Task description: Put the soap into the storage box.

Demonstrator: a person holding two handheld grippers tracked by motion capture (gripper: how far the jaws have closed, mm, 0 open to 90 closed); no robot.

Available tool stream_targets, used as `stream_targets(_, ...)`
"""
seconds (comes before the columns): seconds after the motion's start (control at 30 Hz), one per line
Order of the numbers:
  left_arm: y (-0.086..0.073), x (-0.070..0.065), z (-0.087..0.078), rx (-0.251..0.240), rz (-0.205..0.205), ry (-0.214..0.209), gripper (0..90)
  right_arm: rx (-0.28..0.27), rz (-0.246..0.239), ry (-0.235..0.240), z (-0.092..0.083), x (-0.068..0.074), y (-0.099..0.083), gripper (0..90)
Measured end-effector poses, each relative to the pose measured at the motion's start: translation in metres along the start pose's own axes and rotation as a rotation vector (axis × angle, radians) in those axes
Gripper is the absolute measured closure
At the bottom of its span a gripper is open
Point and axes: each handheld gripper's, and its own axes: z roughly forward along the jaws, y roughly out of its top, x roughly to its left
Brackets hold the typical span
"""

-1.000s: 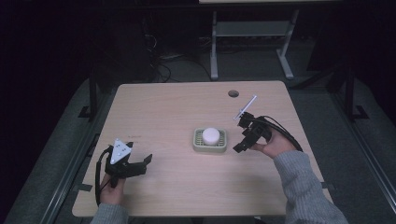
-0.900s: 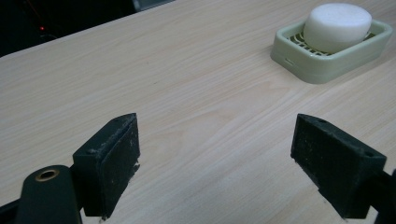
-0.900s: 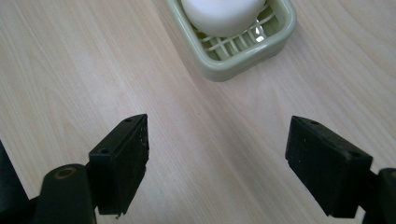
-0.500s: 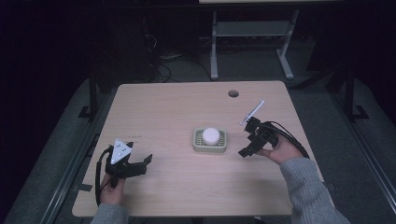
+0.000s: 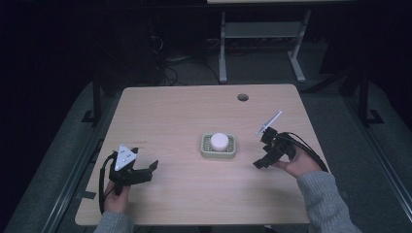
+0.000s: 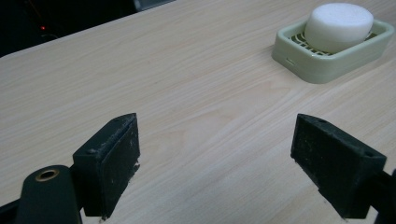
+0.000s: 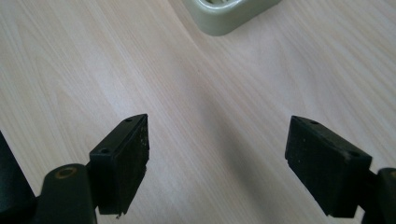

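Note:
A pale green soap dish (image 5: 232, 150) sits mid-table with a round white soap (image 5: 219, 141) in it. In the left gripper view the dish (image 6: 322, 70) and soap (image 6: 338, 19) lie ahead at the upper right. My left gripper (image 5: 151, 170) rests near the table's front left, open and holding nothing; its jaws (image 6: 219, 163) stand wide apart. My right gripper (image 5: 260, 158) is right of the dish, open and holding nothing, jaws (image 7: 219, 158) spread over bare wood. A corner of the dish (image 7: 224, 14) shows at the top of the right gripper view.
The wooden table (image 5: 184, 116) has a round cable hole (image 5: 242, 97) at the back right. A grey metal stand (image 5: 257, 34) is on the floor beyond the table. Dark floor surrounds the table edges.
My right gripper has drawn back toward the front right, away from the dish, and tilted lower. The left gripper has stayed put.

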Motion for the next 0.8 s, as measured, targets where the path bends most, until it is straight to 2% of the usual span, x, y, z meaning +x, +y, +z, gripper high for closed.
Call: stream_targets(0.8, 0.000, -0.001, 0.001, -0.002, 0.002, -0.001, 15.2, -0.026, 0.044, -0.010, -0.002, 0.002, -0.038, 21.5)
